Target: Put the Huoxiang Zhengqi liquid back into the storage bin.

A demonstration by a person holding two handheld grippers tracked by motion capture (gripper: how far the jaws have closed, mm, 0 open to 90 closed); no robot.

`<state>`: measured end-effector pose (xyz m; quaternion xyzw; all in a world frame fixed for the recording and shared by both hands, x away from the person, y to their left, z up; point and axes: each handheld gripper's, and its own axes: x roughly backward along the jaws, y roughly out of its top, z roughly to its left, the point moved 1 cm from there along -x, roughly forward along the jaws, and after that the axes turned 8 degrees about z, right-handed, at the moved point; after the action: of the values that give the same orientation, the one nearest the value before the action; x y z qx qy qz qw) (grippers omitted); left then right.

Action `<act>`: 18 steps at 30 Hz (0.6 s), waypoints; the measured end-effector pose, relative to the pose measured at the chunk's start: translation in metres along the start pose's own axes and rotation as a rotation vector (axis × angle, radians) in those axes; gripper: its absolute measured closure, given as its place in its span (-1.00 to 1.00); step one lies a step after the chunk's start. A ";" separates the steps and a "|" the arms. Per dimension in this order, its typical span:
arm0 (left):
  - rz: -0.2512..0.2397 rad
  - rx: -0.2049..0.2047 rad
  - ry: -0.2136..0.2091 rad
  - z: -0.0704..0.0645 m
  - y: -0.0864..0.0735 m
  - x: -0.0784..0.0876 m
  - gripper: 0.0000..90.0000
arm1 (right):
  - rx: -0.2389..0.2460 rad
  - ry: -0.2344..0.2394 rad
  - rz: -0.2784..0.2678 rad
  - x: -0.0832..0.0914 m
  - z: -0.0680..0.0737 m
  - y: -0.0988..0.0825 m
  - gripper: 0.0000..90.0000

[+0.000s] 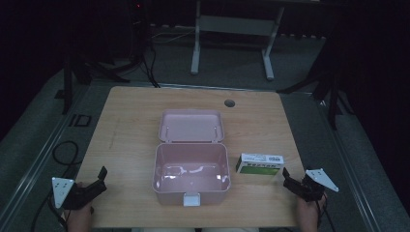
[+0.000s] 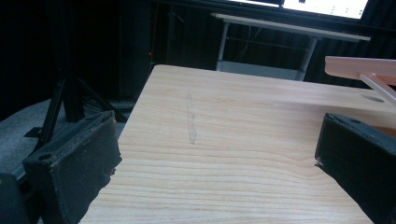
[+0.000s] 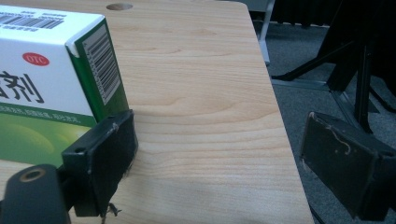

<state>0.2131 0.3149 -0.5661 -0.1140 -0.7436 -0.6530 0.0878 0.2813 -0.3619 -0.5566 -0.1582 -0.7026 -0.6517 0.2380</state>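
At the left of the high view, the left gripper (image 1: 99,180) rests at the near left corner of the tabletop (image 1: 130,125), well apart from the pink box (image 1: 191,176), with a hand (image 1: 80,217) behind it. From above its fingers are too small to judge; the left gripper view shows them spread wide, one finger (image 2: 77,163) low at the left and the other at the right, with bare wood between them. That view also catches the edge of the pink box's lid (image 2: 362,69) at the upper right, which looks like a thin slab there.

In the middle of the high view the pink box stands open near the front edge of the tabletop, its lid (image 1: 191,125) laid back flat behind it and a small latch (image 1: 191,199) at its front.

Just to the right of the pink box lies the white and green carton (image 1: 259,164), flat on the wood and apart from the box wall. The right gripper (image 1: 289,181) sits just beyond the carton's right end. The right gripper view shows what the high view cannot: the fingers stand far apart, one finger (image 3: 105,158) right against the carton's (image 3: 56,79) barcoded end, the other out past the edge of the tabletop, and nothing is clamped between them. Red and black print shows on the carton's face there.
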 end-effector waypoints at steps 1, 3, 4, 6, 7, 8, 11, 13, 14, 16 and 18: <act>0.000 -0.001 -0.001 0.000 0.000 0.000 -0.99 | -0.001 0.001 0.003 0.000 0.000 0.000 -0.77; 0.000 0.001 -0.001 0.000 0.000 0.000 -0.99 | -0.013 0.006 0.011 -0.001 -0.001 0.000 -0.77; 0.001 0.002 -0.001 0.000 0.000 0.000 -0.99 | -0.013 0.013 0.017 -0.001 -0.002 0.001 -0.77; 0.001 0.004 -0.001 0.001 0.000 0.000 -0.99 | -0.012 0.011 0.028 -0.002 -0.001 0.001 -0.77; 0.000 0.004 -0.002 0.001 0.000 0.000 -0.99 | -0.005 0.004 0.036 -0.003 0.000 0.001 -0.77; 0.000 0.006 -0.002 0.001 0.000 0.000 -0.99 | 0.002 0.010 0.036 -0.003 0.001 0.001 -0.77; 0.004 0.003 -0.001 0.001 0.000 0.000 -0.99 | 0.021 0.017 0.069 -0.004 0.003 0.003 -0.77; 0.005 0.001 0.000 0.000 0.000 0.000 -0.99 | 0.010 0.020 0.110 -0.005 0.004 0.008 -0.77; 0.005 0.001 -0.001 0.000 0.000 0.000 -0.99 | 0.012 0.024 0.130 -0.006 0.003 0.010 -0.77; 0.004 0.002 -0.001 0.001 0.000 0.000 -0.99 | 0.026 0.029 0.155 -0.006 0.002 0.015 -0.77; 0.005 0.002 0.000 0.001 0.000 0.000 -0.99 | 0.047 0.030 0.214 -0.006 0.000 0.020 -0.77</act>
<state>0.2129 0.3154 -0.5661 -0.1158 -0.7440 -0.6519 0.0896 0.2972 -0.3590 -0.5434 -0.2168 -0.6931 -0.6081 0.3206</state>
